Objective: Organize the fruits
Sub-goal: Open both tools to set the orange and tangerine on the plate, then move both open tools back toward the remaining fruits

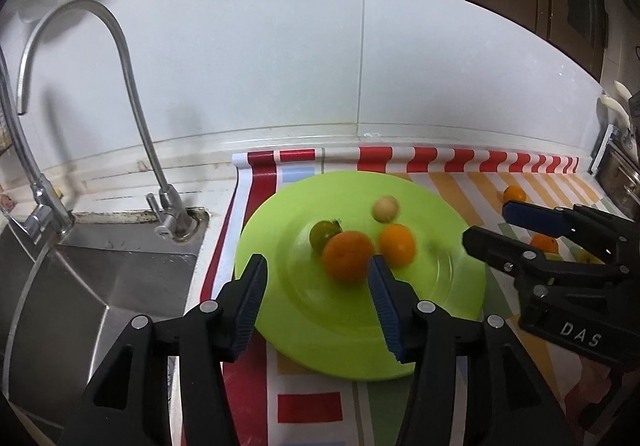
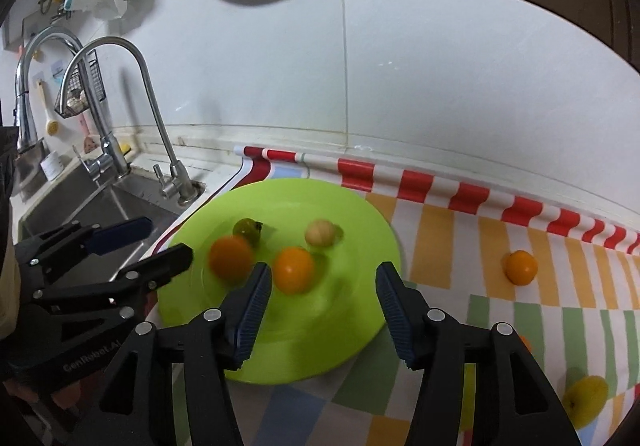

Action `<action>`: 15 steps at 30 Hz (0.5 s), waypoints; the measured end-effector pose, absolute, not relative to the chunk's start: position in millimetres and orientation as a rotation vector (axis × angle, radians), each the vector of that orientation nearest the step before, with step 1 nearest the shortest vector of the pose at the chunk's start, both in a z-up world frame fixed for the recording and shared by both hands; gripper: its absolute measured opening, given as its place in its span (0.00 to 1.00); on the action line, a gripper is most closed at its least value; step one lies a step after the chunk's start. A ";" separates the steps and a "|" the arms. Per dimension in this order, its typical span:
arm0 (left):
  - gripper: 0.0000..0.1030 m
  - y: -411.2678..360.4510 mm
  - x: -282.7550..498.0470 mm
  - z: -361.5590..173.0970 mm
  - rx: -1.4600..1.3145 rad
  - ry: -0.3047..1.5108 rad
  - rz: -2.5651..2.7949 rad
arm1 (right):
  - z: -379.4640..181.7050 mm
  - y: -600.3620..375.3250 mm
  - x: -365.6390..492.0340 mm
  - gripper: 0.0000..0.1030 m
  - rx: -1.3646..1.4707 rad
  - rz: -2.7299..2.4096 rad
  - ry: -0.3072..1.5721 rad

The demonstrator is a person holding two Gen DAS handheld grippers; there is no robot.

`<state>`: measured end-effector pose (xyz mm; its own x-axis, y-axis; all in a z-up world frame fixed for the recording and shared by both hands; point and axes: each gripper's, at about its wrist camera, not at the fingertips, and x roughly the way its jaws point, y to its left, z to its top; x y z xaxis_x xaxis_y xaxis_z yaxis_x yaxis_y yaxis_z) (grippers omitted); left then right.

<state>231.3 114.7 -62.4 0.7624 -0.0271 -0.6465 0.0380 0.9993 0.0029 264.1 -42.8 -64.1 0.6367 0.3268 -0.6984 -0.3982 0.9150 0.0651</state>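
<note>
We are seeing both ribbed tongs, left (image 1: 318, 300) and right (image 2: 324, 306), gaping empty over a glossy round green plate (image 1: 448, 286) bearing 4 smooth fruits (image 1: 347, 256).

You get even, fairly bright indoor light from above and in front; the white wall tiles (image 1: 280, 65) glow softly without harsh glare. The tap (image 1: 132, 85) throws a blurred grey shadow on the wall to its right. On the green plate (image 2: 360, 230) the fruits (image 2: 294, 270) smear with motion blur in both views, their edges soft, while the hand-held gripper fingers (image 1: 248, 306) near each lens look sharp. Fisheye distortion bends the wall's base line and the striped cloth (image 2: 520, 213) into curves, and your corners fall off into black vignette. The sink (image 1: 100, 278) looks dimmer, with dull metallic sheen
</note>
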 end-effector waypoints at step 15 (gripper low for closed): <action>0.55 94.5 185.1 -28.0 0.035 0.635 -0.065 | -30.5 -72.1 218.3 0.54 -0.065 0.367 0.720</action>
